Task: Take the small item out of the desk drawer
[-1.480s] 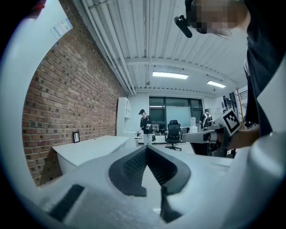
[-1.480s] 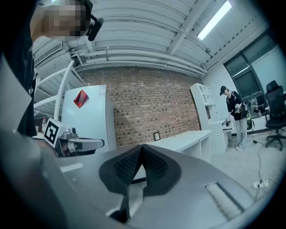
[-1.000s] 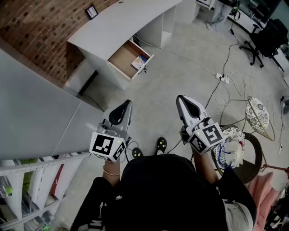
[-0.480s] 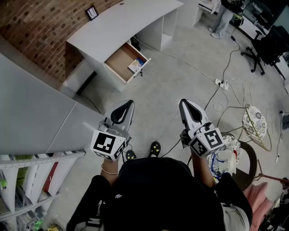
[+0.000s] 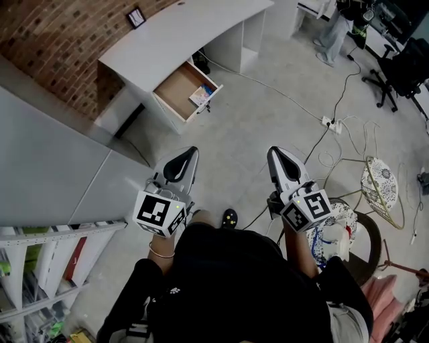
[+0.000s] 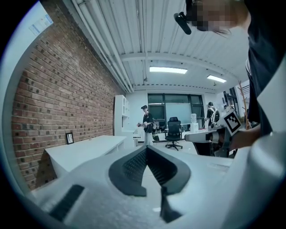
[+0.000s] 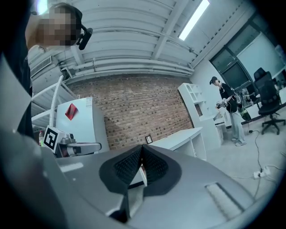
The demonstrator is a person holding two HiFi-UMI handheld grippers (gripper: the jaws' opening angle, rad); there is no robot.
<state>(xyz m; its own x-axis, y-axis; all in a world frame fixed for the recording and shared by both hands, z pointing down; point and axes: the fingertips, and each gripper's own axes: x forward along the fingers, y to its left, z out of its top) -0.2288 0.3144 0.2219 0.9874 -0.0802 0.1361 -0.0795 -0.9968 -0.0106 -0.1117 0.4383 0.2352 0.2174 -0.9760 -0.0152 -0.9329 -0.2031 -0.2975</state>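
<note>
While we stand on the concrete floor point(image 5: 255, 127), well back from the white bench point(image 5: 175, 41), both grippers are held out in front of us, side by side and apart

Left gripper point(image 5: 191, 155): jaws pressed together at the tips, nothing between them. Its own view shows the two dark ribbed pads point(image 6: 134, 166) meeting in a point

Right gripper point(image 5: 273, 152): jaws likewise together, nothing held. Pads meet at the tip in its own view, with the bench beyond them

Bench drawer point(image 5: 175, 90): pulled out from the bench front, fully open to us, pale wooden bottom showing

Small item point(image 5: 202, 95): lies inside the drawer at the right end, close to the front panel. It looks flat, with white and blue print; too small for us to tell more. It is well apart from both grippers

Around the bench:
- brick wall point(image 5: 60, 40) runs behind it
- a small framed picture point(image 5: 137, 17) stands on its top, near the wall
- a cable crosses the floor to a white power strip point(image 5: 330, 121)
- a black office chair point(image 5: 402, 63) stands at upper right
- metal shelving point(image 5: 40, 268) sits at lower left, beside us

Left gripper view also takes in a person point(image 6: 145, 123) standing far off, near another office chair
</note>
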